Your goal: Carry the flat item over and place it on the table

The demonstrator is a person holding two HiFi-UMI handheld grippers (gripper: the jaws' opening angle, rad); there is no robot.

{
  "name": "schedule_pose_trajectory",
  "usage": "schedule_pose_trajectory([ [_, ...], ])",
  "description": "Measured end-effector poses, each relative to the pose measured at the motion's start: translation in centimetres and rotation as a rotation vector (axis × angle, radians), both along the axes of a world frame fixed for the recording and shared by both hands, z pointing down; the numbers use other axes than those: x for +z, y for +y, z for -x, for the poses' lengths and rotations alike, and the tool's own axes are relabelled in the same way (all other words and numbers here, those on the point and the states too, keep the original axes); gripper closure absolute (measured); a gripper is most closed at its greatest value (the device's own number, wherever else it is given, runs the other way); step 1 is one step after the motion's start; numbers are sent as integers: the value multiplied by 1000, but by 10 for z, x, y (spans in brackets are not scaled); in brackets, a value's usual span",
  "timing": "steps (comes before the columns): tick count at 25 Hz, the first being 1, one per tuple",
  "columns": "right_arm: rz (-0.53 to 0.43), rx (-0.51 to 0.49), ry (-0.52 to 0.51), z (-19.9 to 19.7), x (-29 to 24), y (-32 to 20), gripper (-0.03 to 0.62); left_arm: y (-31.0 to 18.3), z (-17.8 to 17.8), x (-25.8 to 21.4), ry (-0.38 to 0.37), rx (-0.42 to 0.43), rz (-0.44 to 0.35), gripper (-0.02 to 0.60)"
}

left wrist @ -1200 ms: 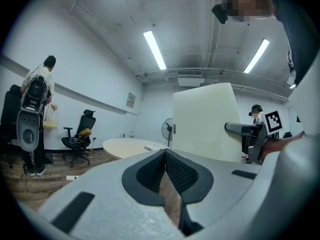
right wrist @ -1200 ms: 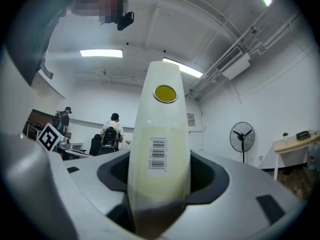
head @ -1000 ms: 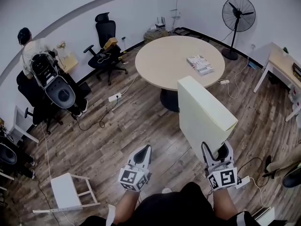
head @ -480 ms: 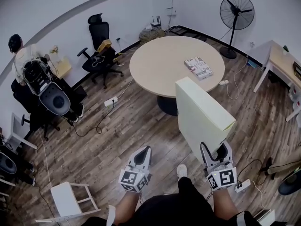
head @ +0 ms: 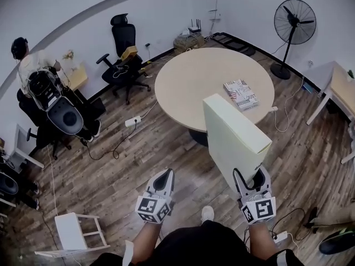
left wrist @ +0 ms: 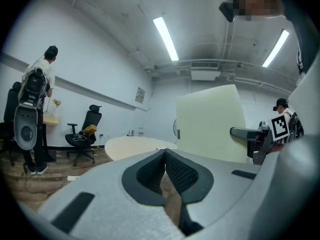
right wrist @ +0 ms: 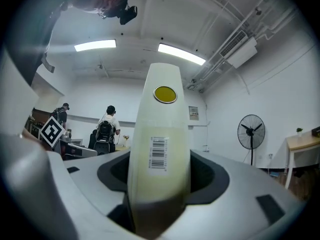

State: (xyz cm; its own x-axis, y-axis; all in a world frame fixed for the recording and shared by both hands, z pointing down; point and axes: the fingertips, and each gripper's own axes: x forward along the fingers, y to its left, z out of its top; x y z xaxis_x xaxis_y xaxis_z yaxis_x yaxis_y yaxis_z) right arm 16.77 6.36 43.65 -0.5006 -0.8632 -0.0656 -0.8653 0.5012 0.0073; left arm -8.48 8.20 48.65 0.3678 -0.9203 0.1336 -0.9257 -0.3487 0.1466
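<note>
The flat item, a pale yellow flat box (head: 236, 140), stands on its narrow edge in the right claw (head: 252, 177), on the near side of the round surface (head: 188, 79). In the right gripper view the two pads press on either side of the box (right wrist: 160, 134), which rises straight up out of the right claw (right wrist: 160, 181) with a barcode label and a round yellow sticker facing the camera. The claw is held fairly wide by the thickness of the box. From the head view the box's upper corner overlaps the near rim of the surface, but the steep angle makes it hard to say whether it is over the top or short of it.

The left claw (head: 165, 176) hangs nearer the person than the surface, left of the box, holding nothing; in the left gripper view the pads of this claw (left wrist: 165, 156) meet with no gap between them.

A patterned book (head: 241, 92) lies on the right part of the surface. A standing fan (head: 294, 24) is beyond the surface to the right, and a black office chair (head: 125, 54) stands to its left
</note>
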Motion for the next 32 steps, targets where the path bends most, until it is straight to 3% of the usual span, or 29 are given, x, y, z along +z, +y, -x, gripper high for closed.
schedule_pose_trajectory([
  [8, 0, -64, -17, -9, 0, -66, 316, -47, -11, 5, -48, -33, 0, 577],
  [15, 19, -72, -9, 2, 1, -111, 316, -82, 4, 11, -44, -57, 21, 577],
  [23, 37, -53, -7, 32, 6, -183, 316, -166, 31, 15, -22, -32, 26, 577],
  [32, 101, 2, -8, 85, 15, -275, 316, -273, 85, 11, -13, 25, 22, 577],
])
